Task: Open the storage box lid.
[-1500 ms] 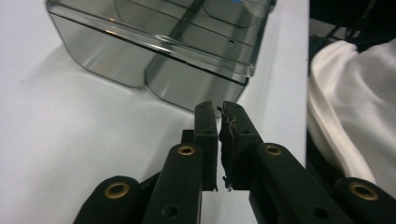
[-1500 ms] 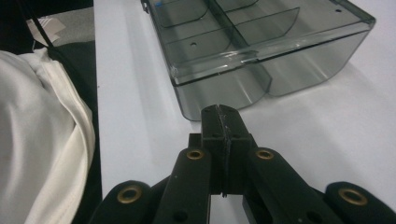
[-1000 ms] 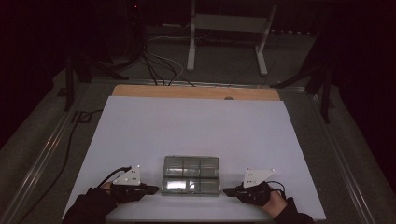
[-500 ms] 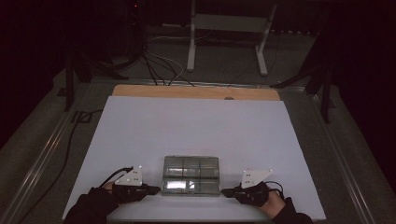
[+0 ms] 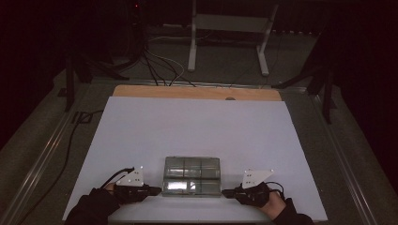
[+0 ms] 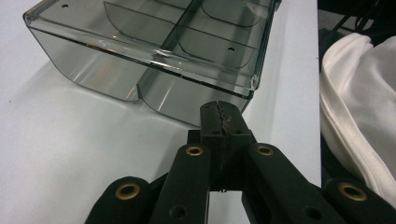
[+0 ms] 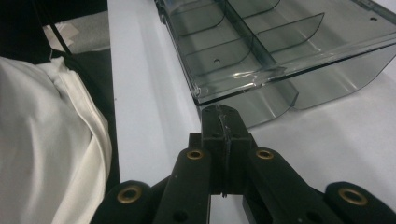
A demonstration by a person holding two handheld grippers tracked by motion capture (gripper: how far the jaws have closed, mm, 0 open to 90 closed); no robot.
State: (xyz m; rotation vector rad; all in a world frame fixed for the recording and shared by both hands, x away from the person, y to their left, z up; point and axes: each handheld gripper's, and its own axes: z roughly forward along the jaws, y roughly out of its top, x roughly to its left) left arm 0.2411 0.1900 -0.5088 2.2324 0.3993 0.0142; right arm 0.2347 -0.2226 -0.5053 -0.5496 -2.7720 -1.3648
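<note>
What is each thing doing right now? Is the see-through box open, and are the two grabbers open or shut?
Clear box: lies flat on the white table, lid shut; compartments look empty.
Left gripper: shut, nothing held, tip right by the box's corner.
Right gripper: shut, nothing held, tip right by the box's other near corner.

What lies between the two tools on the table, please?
The clear divided tray lies between the left tool and right tool, seen in the high view.
</note>
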